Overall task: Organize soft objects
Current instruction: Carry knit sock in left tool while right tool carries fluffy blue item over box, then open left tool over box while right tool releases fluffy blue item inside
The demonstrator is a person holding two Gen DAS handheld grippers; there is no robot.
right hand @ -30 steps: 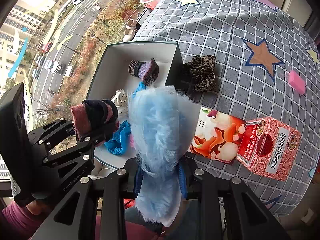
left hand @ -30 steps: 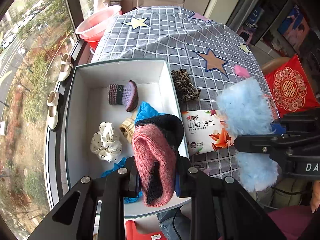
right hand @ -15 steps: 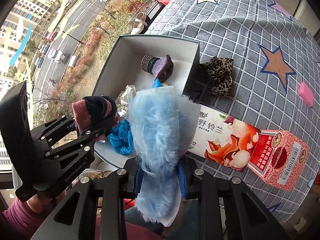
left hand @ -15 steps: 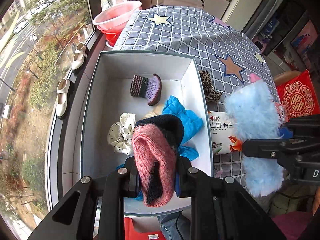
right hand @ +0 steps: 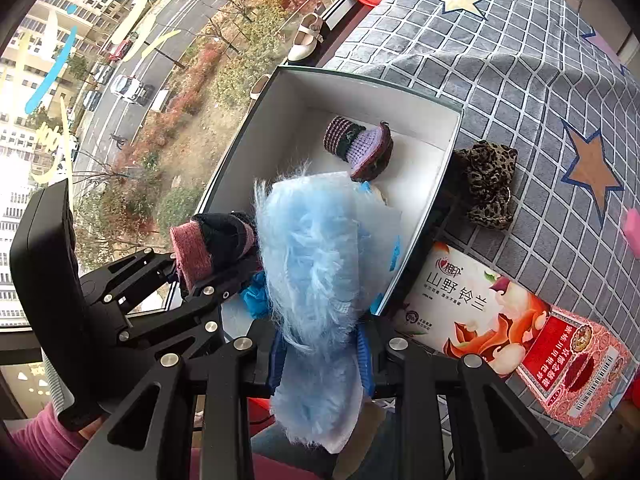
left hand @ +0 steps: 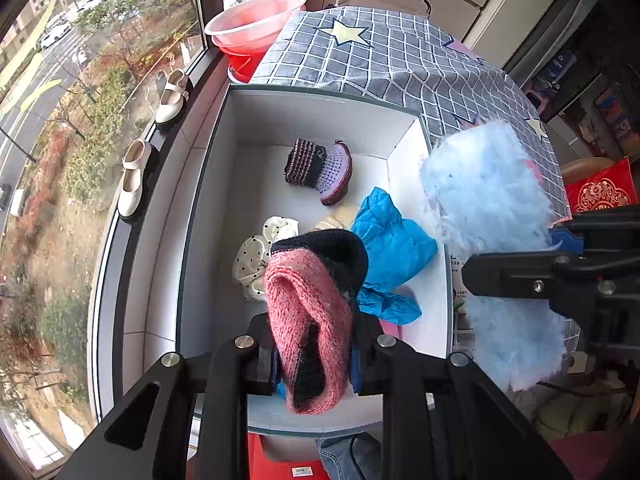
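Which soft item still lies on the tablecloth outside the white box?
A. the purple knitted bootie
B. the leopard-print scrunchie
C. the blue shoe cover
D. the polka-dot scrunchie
B: the leopard-print scrunchie rests on the grid tablecloth just beyond the wall of the white box, while the other three lie inside the box.

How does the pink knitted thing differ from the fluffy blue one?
The pink knit piece is dense yarn with a black cuff; the fluffy blue piece is long pale fur. The pink one sits in the left gripper, the blue in the right gripper. Both are clamped above the white box.
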